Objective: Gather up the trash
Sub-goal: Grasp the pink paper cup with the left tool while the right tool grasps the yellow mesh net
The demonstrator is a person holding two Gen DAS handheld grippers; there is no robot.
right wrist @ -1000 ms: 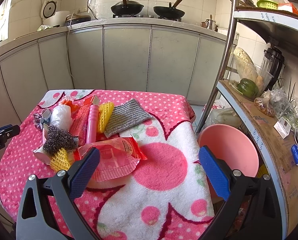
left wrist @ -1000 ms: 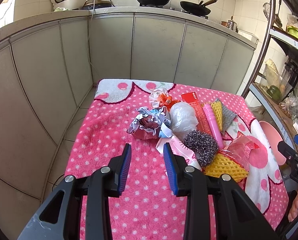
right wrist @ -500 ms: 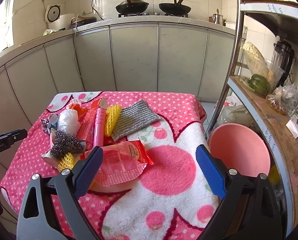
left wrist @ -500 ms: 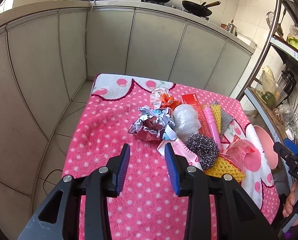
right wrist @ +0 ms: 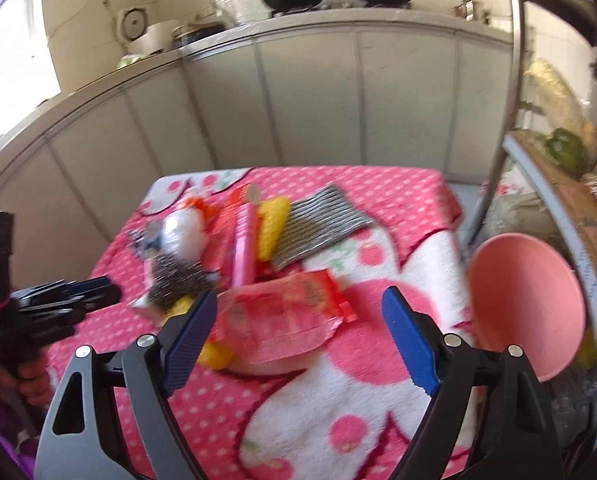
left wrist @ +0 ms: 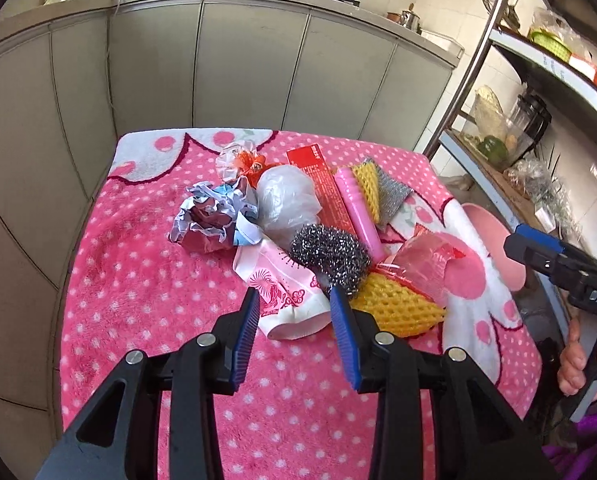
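Note:
Trash is piled on the pink dotted blanket (left wrist: 146, 280): a crumpled foil wad (left wrist: 214, 220), a white plastic bag ball (left wrist: 286, 204), a steel scourer (left wrist: 330, 254), a yellow foam net (left wrist: 394, 308) and a pink-white packet (left wrist: 282, 300). My left gripper (left wrist: 292, 300) hangs open just above the near end of that packet, its pads clear of it. My right gripper (right wrist: 298, 300) is wide apart and its jaws are closing. The red see-through wrapper (right wrist: 282, 320) lies between its tips, untouched. A pink bin (right wrist: 526, 304) stands right of the table.
A pink tube (left wrist: 358, 212), a red box (left wrist: 322, 184) and a grey scouring cloth (right wrist: 318, 228) lie further back. Grey cabinets (left wrist: 238, 68) ring the table. A metal shelf rack (right wrist: 514, 80) with food stands on the right. A hand (left wrist: 578, 364) grips the other tool's handle.
My left gripper has shifted right and down, from facing the foil wad to over the pink-white packet. The right gripper's jaws have narrowed and it has tipped down toward the red wrapper.

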